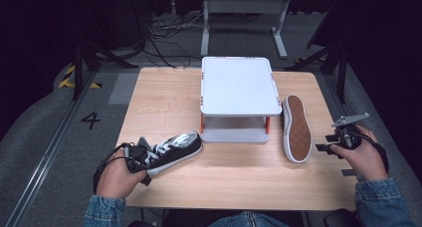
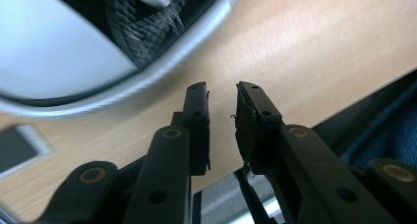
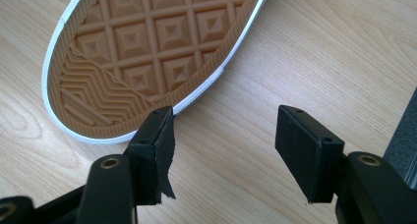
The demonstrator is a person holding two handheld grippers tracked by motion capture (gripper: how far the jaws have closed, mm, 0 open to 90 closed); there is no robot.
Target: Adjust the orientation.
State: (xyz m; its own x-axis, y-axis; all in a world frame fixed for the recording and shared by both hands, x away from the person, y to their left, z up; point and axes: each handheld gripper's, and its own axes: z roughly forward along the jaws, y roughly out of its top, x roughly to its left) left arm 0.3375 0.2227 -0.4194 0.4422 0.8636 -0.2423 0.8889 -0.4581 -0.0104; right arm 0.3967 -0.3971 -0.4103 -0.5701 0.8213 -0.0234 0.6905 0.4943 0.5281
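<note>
Tread of tipped sneaker close up, shelf overhead, right tongs spread.

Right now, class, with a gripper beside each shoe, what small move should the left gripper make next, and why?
Probably open the left gripper wider and ease it towards the heel of the black shoe. In the left gripper view its jaws stand only a narrow gap apart with nothing between them, and the shoe lies just ahead, so it isn't gripped yet.

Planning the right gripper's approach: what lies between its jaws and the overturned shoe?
Bare wooden tabletop between the right gripper and overturned shoe, per the right gripper view.
</note>
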